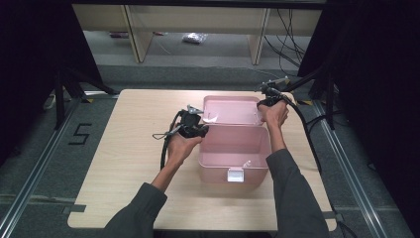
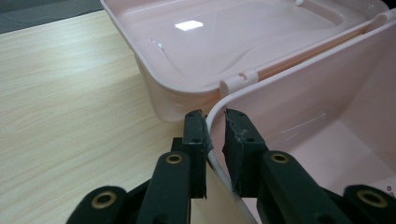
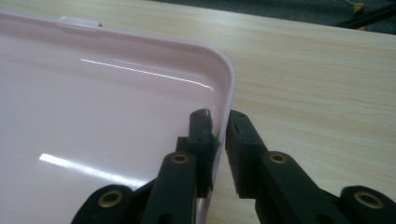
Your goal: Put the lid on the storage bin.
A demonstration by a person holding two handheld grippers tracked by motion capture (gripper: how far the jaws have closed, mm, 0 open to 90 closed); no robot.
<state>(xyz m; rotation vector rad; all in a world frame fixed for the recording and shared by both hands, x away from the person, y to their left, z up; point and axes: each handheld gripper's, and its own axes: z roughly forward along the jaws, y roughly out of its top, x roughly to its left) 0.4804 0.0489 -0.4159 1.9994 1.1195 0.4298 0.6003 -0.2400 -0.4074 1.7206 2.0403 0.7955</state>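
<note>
A pink plastic box (image 1: 218, 171) stands open on the wooden table (image 1: 133, 148), its lid (image 1: 233, 110) folded back flat behind it. My left gripper (image 1: 203, 130) is at the box's rear left corner. In the left gripper view my left gripper (image 2: 215, 119) is shut on the box (image 2: 327, 107) wall, one jaw outside and one inside, just in front of the lid (image 2: 210, 46) hinge. My right gripper (image 1: 261, 105) is at the lid's right end. In the right gripper view my right gripper (image 3: 219, 116) straddles and pinches the lid (image 3: 93, 116) rim near its rounded corner.
A white latch (image 1: 235, 174) hangs on the box's front wall and a small pale item (image 1: 246, 163) lies inside. Bare tabletop stretches left of the box. Dark tripod legs (image 1: 69, 89) and cables (image 1: 309, 134) flank the table; shelving stands beyond it.
</note>
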